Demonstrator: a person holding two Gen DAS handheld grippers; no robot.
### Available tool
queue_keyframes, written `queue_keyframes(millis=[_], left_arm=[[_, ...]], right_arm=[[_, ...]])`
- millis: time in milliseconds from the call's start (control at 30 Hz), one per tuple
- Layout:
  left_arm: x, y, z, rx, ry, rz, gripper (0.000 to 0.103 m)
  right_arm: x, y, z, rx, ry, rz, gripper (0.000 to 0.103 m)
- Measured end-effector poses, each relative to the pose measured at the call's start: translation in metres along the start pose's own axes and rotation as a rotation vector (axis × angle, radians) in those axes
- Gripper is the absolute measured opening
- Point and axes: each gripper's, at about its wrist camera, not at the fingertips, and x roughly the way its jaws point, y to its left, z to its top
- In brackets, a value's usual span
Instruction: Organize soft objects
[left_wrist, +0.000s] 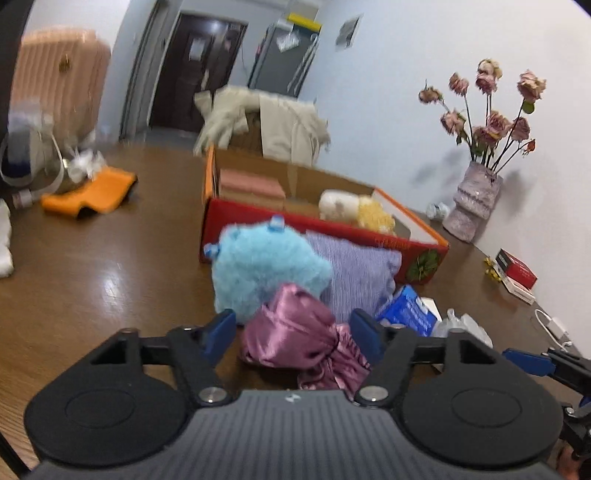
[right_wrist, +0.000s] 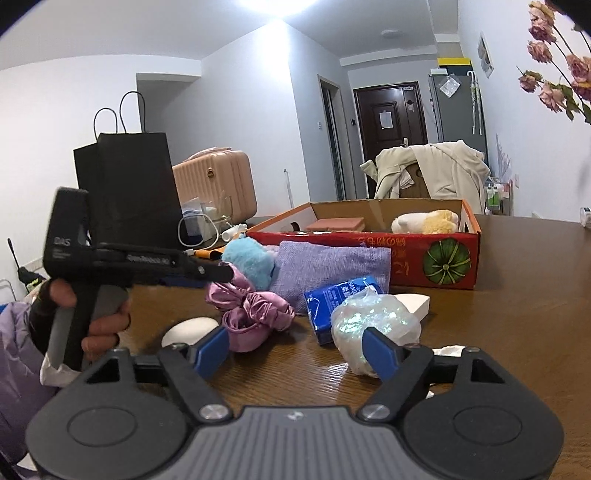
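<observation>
The left gripper (left_wrist: 293, 334) sits low over the brown wooden table (left_wrist: 110, 277), its blue pads on either side of a crumpled mauve satin pouch (left_wrist: 295, 332). The pouch lies between the pads, but a gap shows at each side, so the jaws stand partly open and do not press on it. From the right wrist view the same tool appears side-on, held in the person's left hand (right_wrist: 96, 317); white lettering runs along its black body, with "DAS" on the rear block legible and the longer word on the arm too small to read.

Just behind the pouch lie a fluffy light-blue plush (left_wrist: 266, 262) and a lilac woven cushion (left_wrist: 354, 269), touching each other and resting against the front wall of an open red cardboard box (left_wrist: 317, 229). The box carries a printed green melon and gold characters that cannot be made out. Inside it sit a pink folded cloth (left_wrist: 251, 182) at one end and a white-and-yellow plush (left_wrist: 354, 210) at the other.

The right gripper (right_wrist: 295, 349) stands wide open over bare table, empty. Its right pad is in front of an iridescent crinkled plastic bundle (right_wrist: 373, 317); whether they touch cannot be told. Beside the bundle lie a blue packet (right_wrist: 332, 299) with white print, unreadable, and a white block (right_wrist: 413, 302).

A vase of dried roses (left_wrist: 476, 199) stands by the wall, and a black paper bag (right_wrist: 129, 184) rises behind the left tool.
</observation>
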Motion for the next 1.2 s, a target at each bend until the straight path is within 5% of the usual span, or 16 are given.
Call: queue_keyframes(millis=[67, 167, 567, 767, 1200], left_arm=[[0.003, 0.004, -0.002, -0.017, 0.025, -0.025, 0.036], [-0.005, 0.006, -0.007, -0.032, 0.005, -0.052, 0.031], [-0.020, 0.004, -0.025, -0.048, -0.017, -0.070, 0.031], [-0.024, 0.006, -0.028, -0.055, -0.019, -0.085, 0.031], [-0.025, -0.002, -0.032, -0.007, -0.022, -0.068, 0.031]], right_arm=[[0.003, -0.001, -0.002, 0.019, 0.000, 0.008, 0.078], [0.010, -0.001, -0.005, 0.036, 0.013, 0.023, 0.075], [0.064, -0.004, 0.019, 0.119, 0.070, 0.060, 0.057], [0.085, 0.003, 0.023, 0.091, 0.113, 0.049, 0.035], [0.110, 0.013, 0.014, 0.062, 0.255, 0.101, 0.034]])
